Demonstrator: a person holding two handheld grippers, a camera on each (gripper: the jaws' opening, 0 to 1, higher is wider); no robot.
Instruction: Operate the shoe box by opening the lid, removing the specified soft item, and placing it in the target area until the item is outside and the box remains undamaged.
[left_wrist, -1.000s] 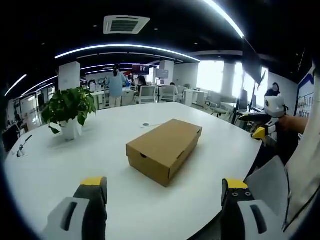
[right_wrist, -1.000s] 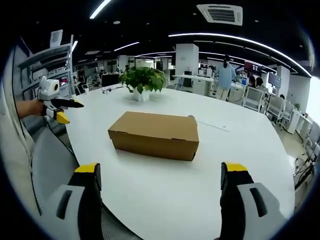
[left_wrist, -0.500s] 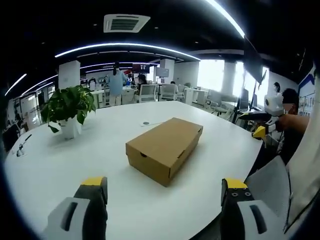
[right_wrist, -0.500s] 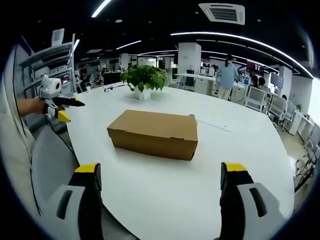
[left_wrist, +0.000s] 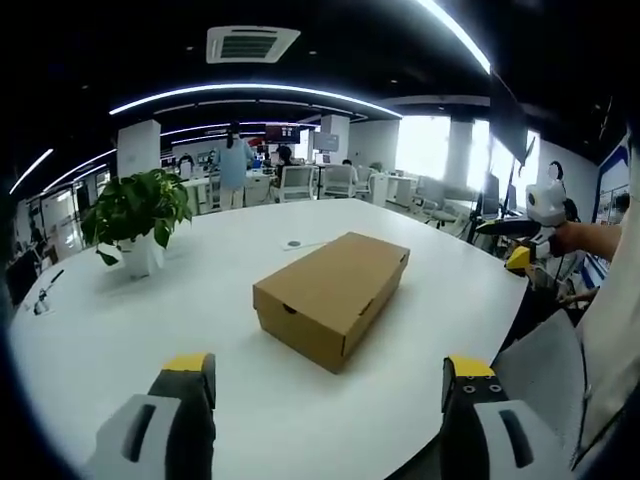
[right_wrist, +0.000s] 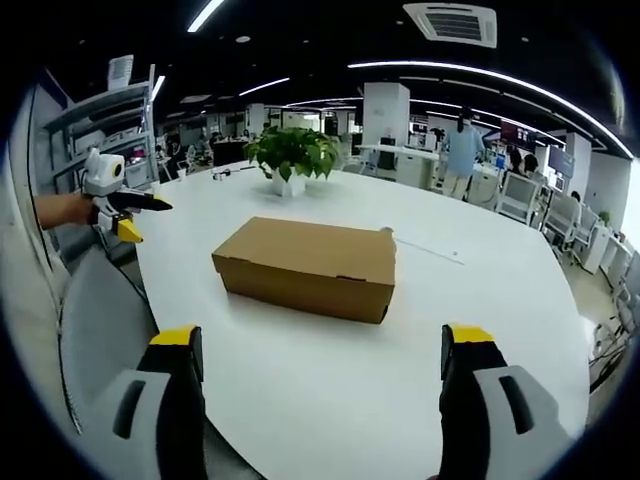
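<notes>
A brown cardboard shoe box (left_wrist: 333, 290) (right_wrist: 311, 265) lies with its lid down in the middle of a big round white table (left_wrist: 210, 260) (right_wrist: 480, 300). My left gripper (left_wrist: 327, 385) hovers open over the table's near edge, well short of the box, with nothing between its jaws. My right gripper (right_wrist: 325, 358) is likewise open and empty, facing the box's long side from a distance. The right gripper (left_wrist: 530, 225) appears at the right of the left gripper view, held in a hand; the left gripper (right_wrist: 120, 210) appears at the left of the right gripper view.
A potted green plant (left_wrist: 138, 220) (right_wrist: 290, 160) stands on the table behind the box. A small round disc (left_wrist: 292, 245) lies past the box. Office desks, chairs and a standing person (left_wrist: 233, 170) are beyond the table.
Both views have drifted slightly with the hands; the box has not moved and both grippers stay open.
</notes>
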